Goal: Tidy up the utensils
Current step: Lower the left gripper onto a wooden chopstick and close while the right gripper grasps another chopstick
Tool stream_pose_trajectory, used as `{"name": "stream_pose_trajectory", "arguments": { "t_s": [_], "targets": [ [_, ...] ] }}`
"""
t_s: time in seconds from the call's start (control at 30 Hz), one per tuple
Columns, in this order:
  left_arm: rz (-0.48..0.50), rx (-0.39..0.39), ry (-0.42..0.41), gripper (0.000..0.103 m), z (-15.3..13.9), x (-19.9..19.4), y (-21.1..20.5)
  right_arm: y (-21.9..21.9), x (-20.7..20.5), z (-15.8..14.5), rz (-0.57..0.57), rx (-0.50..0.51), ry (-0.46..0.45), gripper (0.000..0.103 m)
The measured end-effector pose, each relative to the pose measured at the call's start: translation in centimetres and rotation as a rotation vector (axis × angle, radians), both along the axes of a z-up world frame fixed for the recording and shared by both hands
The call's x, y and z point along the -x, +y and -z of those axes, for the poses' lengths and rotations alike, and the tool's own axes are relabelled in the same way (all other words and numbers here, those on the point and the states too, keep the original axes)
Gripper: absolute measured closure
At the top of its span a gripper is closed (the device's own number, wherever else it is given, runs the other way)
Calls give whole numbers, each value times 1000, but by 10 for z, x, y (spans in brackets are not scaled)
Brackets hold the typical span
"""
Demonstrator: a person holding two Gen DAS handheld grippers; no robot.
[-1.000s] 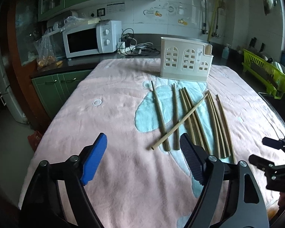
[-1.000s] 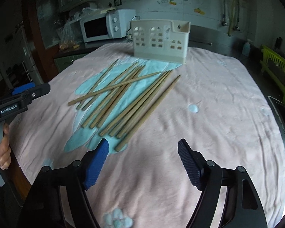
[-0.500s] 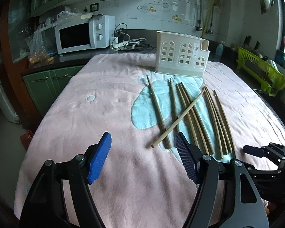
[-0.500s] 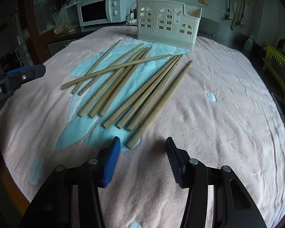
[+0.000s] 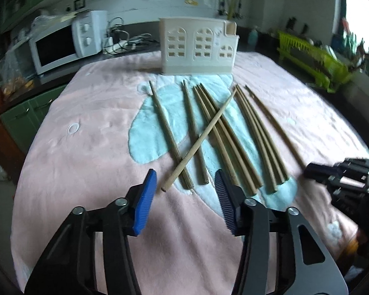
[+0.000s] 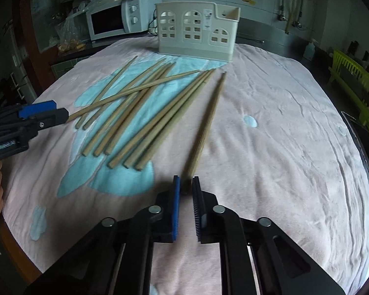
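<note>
Several wooden chopsticks (image 5: 219,135) lie side by side on a pink towel (image 5: 86,147), one laid slanted (image 5: 199,140) across the others. A cream slotted utensil holder (image 5: 198,45) stands upright at the far end; it also shows in the right wrist view (image 6: 196,30). My left gripper (image 5: 185,184) is open, its jaws either side of the near ends of the slanted and leftmost chopsticks. My right gripper (image 6: 185,186) is shut on the near end of the rightmost chopstick (image 6: 206,125), which lies apart from the group (image 6: 145,113).
A white microwave (image 5: 61,44) and cables sit on the counter behind the table at the left. A green dish rack (image 5: 315,61) stands at the right. The towel's edge drops off near both grippers.
Both grippers have moved forward to the chopsticks' near ends. The left jaws have narrowed. The right jaws have closed on the rightmost chopstick, which has shifted right, apart from the others.
</note>
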State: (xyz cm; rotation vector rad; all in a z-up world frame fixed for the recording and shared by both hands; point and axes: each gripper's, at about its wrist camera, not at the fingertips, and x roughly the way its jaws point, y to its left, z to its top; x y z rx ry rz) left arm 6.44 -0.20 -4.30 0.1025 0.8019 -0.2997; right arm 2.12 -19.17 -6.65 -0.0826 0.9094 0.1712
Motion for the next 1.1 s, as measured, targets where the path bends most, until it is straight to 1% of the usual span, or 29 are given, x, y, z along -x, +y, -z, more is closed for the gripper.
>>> {"name": "stream_pose_trajectory", "arguments": {
  "t_s": [0.03,0.1,0.23,0.37,0.47,0.6,0.67,0.87,1.03,1.07,1.1],
  "targets": [
    [9,-11,3,56,1,-3,-2,-2,0,0,5,0,0,94],
    [29,-28,20,62,4,-10,-3,-7,-1,0,13,-10,1,94],
    [60,-34,47,74,8,-21,-2,-12,-3,0,20,-29,6,95],
    [89,-47,47,80,11,-27,-4,-12,-5,0,17,-39,8,94],
    [110,-44,39,82,11,-28,-5,-13,-6,0,16,-43,9,94],
    [127,-53,37,83,14,-30,-10,-13,-8,1,17,-47,8,94],
    [126,-67,32,83,16,-30,-12,-13,-8,1,16,-47,8,94],
    [123,-55,53,83,21,-34,-7,-14,-9,2,17,-50,8,94],
    [124,-58,51,83,23,-34,-8,-12,-10,1,14,-48,7,94],
    [125,-59,51,90,23,-34,-9,-12,-11,2,14,-48,7,94],
    [129,-54,54,90,23,-34,-10,-12,-10,1,16,-50,7,94]
  ]
}}
